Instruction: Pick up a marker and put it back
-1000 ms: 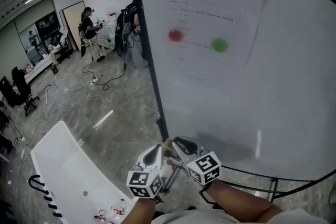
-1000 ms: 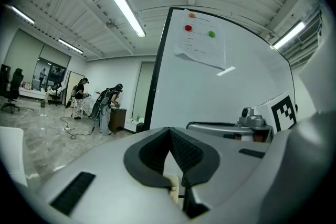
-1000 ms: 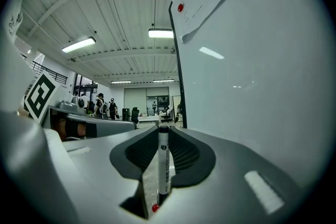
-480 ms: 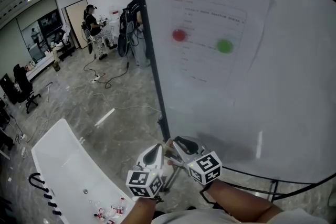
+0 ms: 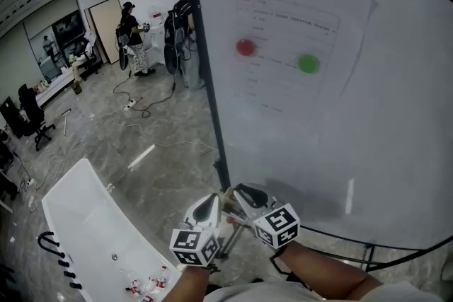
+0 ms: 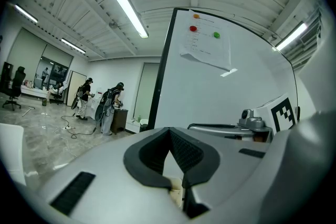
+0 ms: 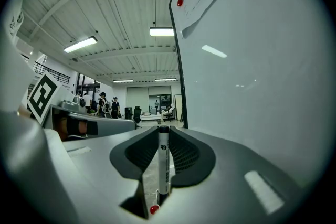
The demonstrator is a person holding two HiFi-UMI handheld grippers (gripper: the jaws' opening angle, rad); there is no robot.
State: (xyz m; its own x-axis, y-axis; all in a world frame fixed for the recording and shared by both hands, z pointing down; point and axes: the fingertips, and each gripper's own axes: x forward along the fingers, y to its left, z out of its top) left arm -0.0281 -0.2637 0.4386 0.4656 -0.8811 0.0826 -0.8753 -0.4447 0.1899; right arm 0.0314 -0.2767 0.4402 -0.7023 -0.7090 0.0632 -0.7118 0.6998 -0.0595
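A white marker (image 7: 163, 162) with a black cap and a red dot at its near end stands lengthwise between the jaws of my right gripper (image 7: 163, 134), which is shut on it. In the head view the right gripper (image 5: 244, 196) and the left gripper (image 5: 209, 208) sit side by side at the bottom centre, just in front of the whiteboard's lower left corner. The left gripper (image 6: 169, 136) has its jaws together with nothing between them. The marker itself is too small to make out in the head view.
A large whiteboard (image 5: 382, 138) fills the right side, with a paper sheet (image 5: 290, 46) held by orange, red and green magnets. Its black lower rail (image 5: 340, 231) runs just beyond the grippers. A white table (image 5: 92, 230) stands lower left. People (image 5: 131, 35) and floor cables lie far back.
Both grippers stay where they were. The head view has shifted slightly, and a person in the background has walked a little to the right.
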